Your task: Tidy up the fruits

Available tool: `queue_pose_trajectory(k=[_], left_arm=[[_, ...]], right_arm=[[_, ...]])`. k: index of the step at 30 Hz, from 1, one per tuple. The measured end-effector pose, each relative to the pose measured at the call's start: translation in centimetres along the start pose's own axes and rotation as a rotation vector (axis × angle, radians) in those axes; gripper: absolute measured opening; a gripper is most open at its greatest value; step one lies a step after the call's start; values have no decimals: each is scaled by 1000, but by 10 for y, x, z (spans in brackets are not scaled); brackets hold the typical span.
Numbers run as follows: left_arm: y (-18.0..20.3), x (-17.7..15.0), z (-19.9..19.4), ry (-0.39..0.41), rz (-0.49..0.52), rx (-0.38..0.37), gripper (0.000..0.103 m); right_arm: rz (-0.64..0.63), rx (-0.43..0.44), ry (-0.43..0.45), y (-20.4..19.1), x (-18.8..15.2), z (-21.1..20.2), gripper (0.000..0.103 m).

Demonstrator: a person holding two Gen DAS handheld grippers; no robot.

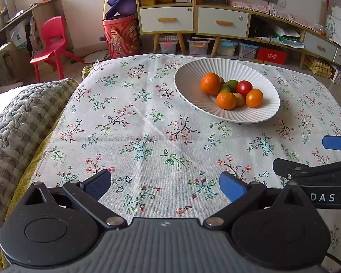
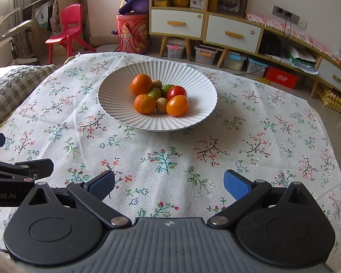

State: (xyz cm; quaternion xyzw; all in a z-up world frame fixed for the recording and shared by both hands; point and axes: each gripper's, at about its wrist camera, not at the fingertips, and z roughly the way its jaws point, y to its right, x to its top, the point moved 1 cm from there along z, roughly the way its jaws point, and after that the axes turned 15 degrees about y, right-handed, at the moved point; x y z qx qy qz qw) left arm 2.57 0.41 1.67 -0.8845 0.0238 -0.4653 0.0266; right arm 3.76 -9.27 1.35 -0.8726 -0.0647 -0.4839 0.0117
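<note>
A white ribbed bowl (image 1: 193, 77) (image 2: 116, 93) stands on the floral tablecloth at the far side of the table. It holds several fruits: oranges (image 1: 210, 83) (image 2: 141, 84), a red tomato (image 1: 244, 87) (image 2: 176, 92), an orange tomato (image 2: 177, 105), green mangoes (image 2: 155, 92) and kiwis (image 2: 161, 105). My left gripper (image 1: 164, 185) hovers open over bare cloth, near the front edge and left of the bowl. My right gripper (image 2: 169, 185) is open too, in front of the bowl, nothing between its fingers. Each gripper shows at the edge of the other's view.
The floral tablecloth (image 1: 147, 136) (image 2: 261, 147) covers the table. A grey quilted blanket (image 1: 16, 125) lies at the table's left side. Beyond the table are a red chair (image 1: 52, 43), a red bin (image 1: 121, 36) and a low cabinet (image 2: 216, 27) with storage boxes under it.
</note>
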Motion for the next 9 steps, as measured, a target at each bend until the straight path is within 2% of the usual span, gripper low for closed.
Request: queue_pose_trajectory(k=[9], left_arm=[[2,-1,1,-10,4,-11,92]], right_arm=[[-1,-3,-3,0,-3,2,102]])
